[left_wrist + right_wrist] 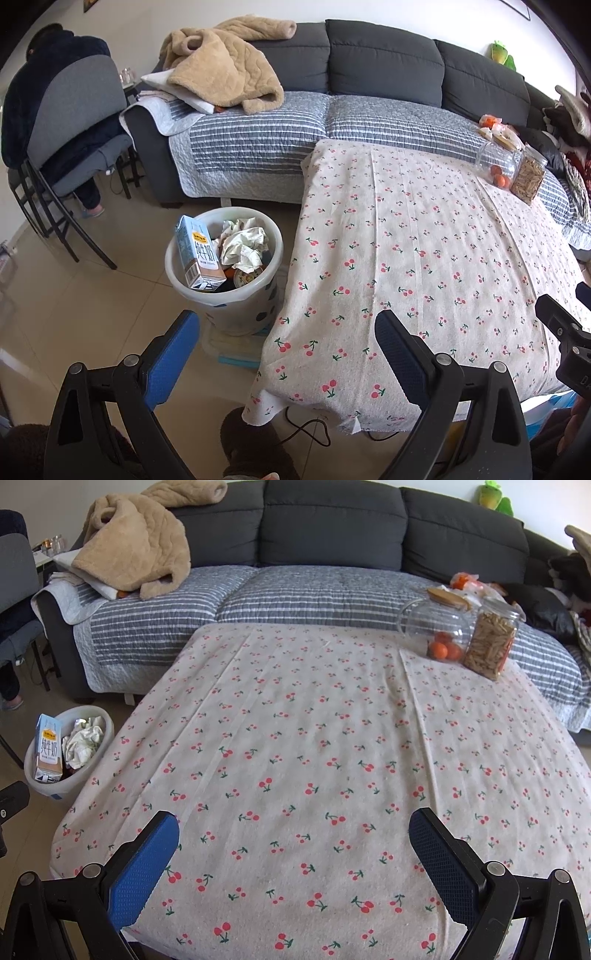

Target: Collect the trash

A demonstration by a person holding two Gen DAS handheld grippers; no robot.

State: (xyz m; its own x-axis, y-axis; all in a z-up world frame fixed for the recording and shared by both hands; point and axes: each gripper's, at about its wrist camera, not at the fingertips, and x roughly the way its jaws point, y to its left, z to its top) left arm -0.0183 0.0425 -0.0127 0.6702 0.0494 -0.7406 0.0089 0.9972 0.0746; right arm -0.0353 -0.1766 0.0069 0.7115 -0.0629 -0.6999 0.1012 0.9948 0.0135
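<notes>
White plastic, the trash bin (pixel 221 273) stood on the floor beside the cherry-print counter (pixel 314 757), already holding a milk carton (pixel 197 254) and crumpled paper (pixel 245 245). Both the left hand-held gripper (pixel 288 347) and right hand-held gripper (pixel 293 853) were released and empty; a careful scan for leftover scraps seemed wise.

Bin (pixel 221 295) left of table (pixel 424 258)

1. One white trash bin (pixel 225 295) stands on the floor, holding one milk carton (pixel 197 254) and a wad of crumpled paper (pixel 245 245).
2. Two glass jars sit on the cherry-print surface (pixel 295 757): one (pixel 437 627) with oranges, one (pixel 489 646) with snack sticks.
3. Two hand-held grippers, left (pixel 288 343) and right (pixel 293 845), each spread wide with nothing between the fingers.
4. One tan blanket (pixel 136 542) lies on one grey sofa (pixel 332 528).
</notes>
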